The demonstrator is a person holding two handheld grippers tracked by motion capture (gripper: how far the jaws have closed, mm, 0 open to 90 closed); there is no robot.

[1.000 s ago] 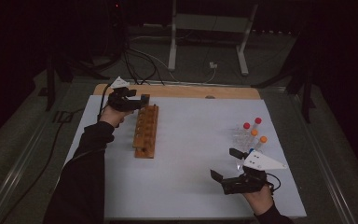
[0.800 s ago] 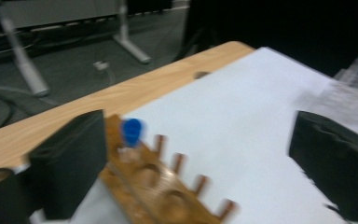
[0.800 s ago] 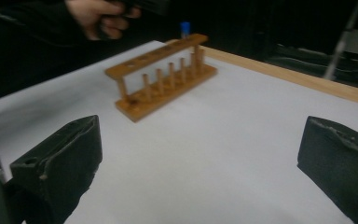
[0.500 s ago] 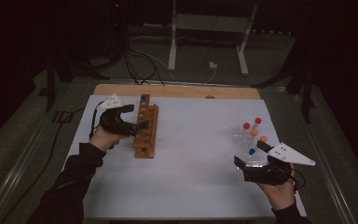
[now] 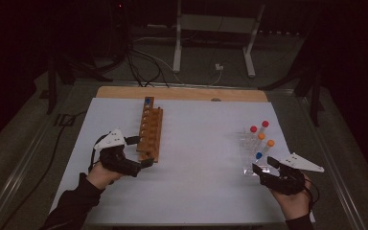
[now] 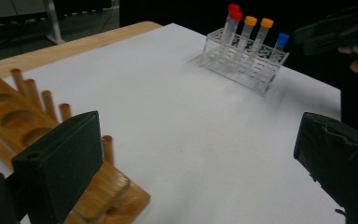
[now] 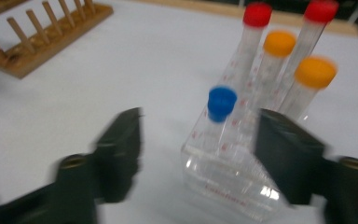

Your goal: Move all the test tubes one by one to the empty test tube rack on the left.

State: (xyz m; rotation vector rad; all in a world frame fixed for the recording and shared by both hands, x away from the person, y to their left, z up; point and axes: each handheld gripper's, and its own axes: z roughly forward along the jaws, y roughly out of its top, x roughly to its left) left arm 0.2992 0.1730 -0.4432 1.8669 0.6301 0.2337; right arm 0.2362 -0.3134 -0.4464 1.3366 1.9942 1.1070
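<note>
One blue-capped tube point(image 5: 147, 101) already sits in the wooden rack point(image 5: 150, 133); five more wait in the clear rack point(image 5: 250, 160). Right gripper point(image 5: 264, 168) has just been narrowing its jaws toward the near blue tube point(image 7: 220, 112), nothing gripped yet, while the left gripper point(image 5: 143, 152) hangs wide and empty beside the wooden rack.

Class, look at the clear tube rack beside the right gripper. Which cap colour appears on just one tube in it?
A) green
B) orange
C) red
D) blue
D: the clear tube rack holds two red-capped tubes, two orange-capped tubes and a single blue-capped tube, nearest the right gripper.
</note>
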